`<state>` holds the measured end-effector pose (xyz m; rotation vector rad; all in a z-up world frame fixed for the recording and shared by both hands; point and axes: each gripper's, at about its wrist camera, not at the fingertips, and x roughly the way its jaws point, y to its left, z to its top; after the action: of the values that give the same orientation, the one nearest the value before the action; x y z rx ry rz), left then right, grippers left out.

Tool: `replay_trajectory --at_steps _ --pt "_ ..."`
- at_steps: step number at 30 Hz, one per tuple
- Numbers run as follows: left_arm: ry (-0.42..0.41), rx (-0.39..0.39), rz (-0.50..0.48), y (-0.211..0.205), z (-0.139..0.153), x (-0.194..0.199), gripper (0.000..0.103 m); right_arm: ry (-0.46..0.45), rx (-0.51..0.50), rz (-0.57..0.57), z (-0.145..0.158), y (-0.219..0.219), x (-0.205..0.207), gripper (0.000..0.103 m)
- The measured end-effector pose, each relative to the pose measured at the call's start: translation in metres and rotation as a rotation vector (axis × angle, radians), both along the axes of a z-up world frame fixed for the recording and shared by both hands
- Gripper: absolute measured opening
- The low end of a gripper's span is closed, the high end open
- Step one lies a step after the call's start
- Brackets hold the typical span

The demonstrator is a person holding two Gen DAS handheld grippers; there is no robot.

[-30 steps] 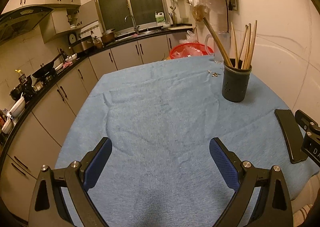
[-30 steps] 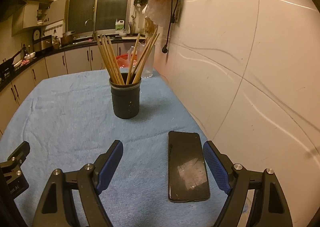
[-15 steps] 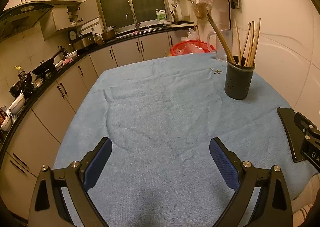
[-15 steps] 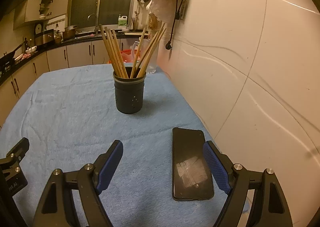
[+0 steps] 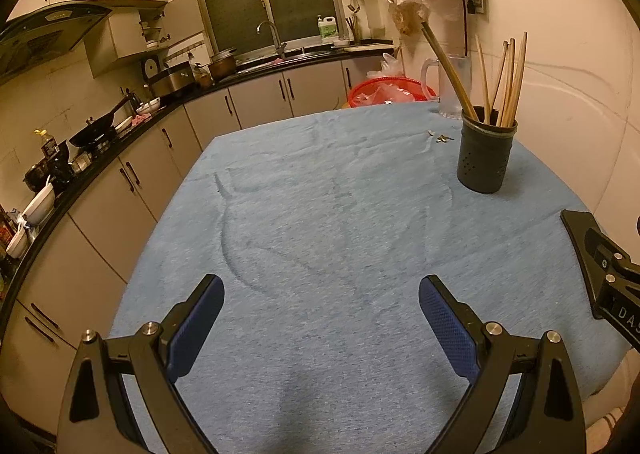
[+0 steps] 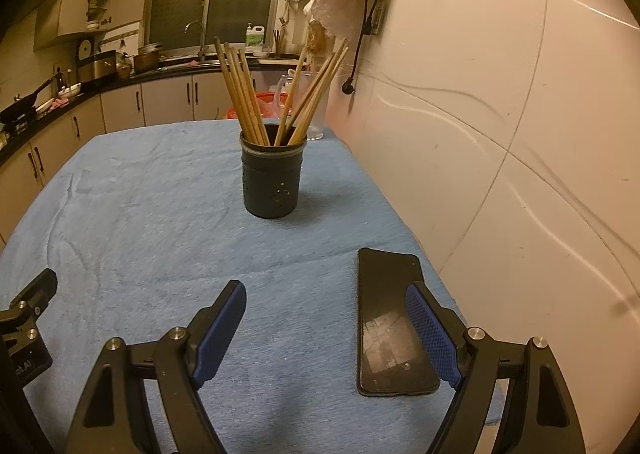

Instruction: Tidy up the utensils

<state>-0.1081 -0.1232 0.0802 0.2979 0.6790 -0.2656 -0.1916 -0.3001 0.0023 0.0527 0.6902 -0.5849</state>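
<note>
both grippers spread wide and empty, chopsticks upright in the holder

blue cloth (image 5: 320, 234) covers the table and fills the ground under and ahead of both sets of fingers; faint creases run across it ahead of the left gripper.

left gripper (image 5: 320, 318): fingers wide apart, blue pads (image 5: 196, 326) facing each other, nothing between them, only bare cloth. right gripper (image 6: 326, 328): fingers likewise spread wide, holding nothing.

dark utensil holder (image 6: 272, 177) stands upright on the cloth, straight ahead of the right gripper and well beyond its fingertips. from the left wrist view the same holder (image 5: 486, 157) sits ahead and off to the right of the right-hand finger. wooden chopsticks (image 6: 244, 93) stand in it, fanned into two leaning bunches, ends sticking well above the rim.

black phone (image 6: 390, 322) lies flat, screen up, just inside the right gripper's right-hand finger; that pad overlaps its far edge in view. cannot tell if they touch.

clear glass mug (image 5: 450, 85) stands behind the holder at the far table edge, near the wall. red basket (image 5: 384, 89) shows beyond the far edge.

a few small metal bits (image 5: 440, 137) lie on the cloth just left of the holder, too small to tell what they are.
</note>
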Motion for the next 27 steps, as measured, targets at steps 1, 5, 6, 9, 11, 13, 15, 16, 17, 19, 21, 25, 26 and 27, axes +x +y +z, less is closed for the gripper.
replay_trajectory --at_steps 1,5,6,9,11,13,15,16,17,19,21,25,26,27 --pt "0.002 0.001 0.002 0.0 -0.001 0.001 0.098 0.0 0.0 0.001 -0.001 0.001 0.001 0.084" --pt "0.016 0.005 0.003 -0.001 -0.005 0.008 0.098 0.01 0.004 0.0 -0.005 -0.002 0.007 0.084" --pt "0.018 0.007 0.002 -0.002 -0.006 0.01 0.098 0.013 0.008 -0.001 -0.007 -0.003 0.009 0.084" --pt "0.029 0.005 0.0 -0.005 -0.008 0.015 0.098 0.026 0.019 -0.004 -0.011 -0.008 0.016 0.084" --pt "0.035 0.0 -0.001 -0.007 -0.01 0.019 0.098 0.028 0.018 -0.009 -0.013 -0.011 0.019 0.084" --pt "0.041 -0.006 -0.007 -0.009 -0.011 0.021 0.098 0.033 0.015 -0.016 -0.014 -0.014 0.023 0.084" --pt "0.045 -0.002 -0.009 -0.012 -0.011 0.024 0.098 0.033 0.022 -0.023 -0.015 -0.017 0.024 0.084" --pt "0.046 -0.002 -0.012 -0.013 -0.011 0.025 0.098 0.032 0.028 -0.029 -0.016 -0.019 0.025 0.084" --pt "0.047 -0.003 -0.015 -0.014 -0.012 0.026 0.098 0.032 0.03 -0.033 -0.016 -0.02 0.025 0.084" --pt "0.05 0.0 -0.021 -0.016 -0.013 0.027 0.098 0.029 0.03 -0.041 -0.017 -0.022 0.026 0.084" --pt "0.053 0.004 -0.026 -0.018 -0.015 0.027 0.098 0.027 0.027 -0.044 -0.017 -0.023 0.025 0.084" --pt "0.055 0.007 -0.03 -0.018 -0.016 0.027 0.098 0.026 0.025 -0.045 -0.017 -0.023 0.026 0.084" --pt "0.055 0.005 -0.03 -0.018 -0.016 0.027 0.098 0.027 0.025 -0.043 -0.017 -0.022 0.026 0.084" --pt "0.057 0.003 -0.029 -0.017 -0.015 0.027 0.098 0.027 0.026 -0.042 -0.017 -0.022 0.026 0.084"
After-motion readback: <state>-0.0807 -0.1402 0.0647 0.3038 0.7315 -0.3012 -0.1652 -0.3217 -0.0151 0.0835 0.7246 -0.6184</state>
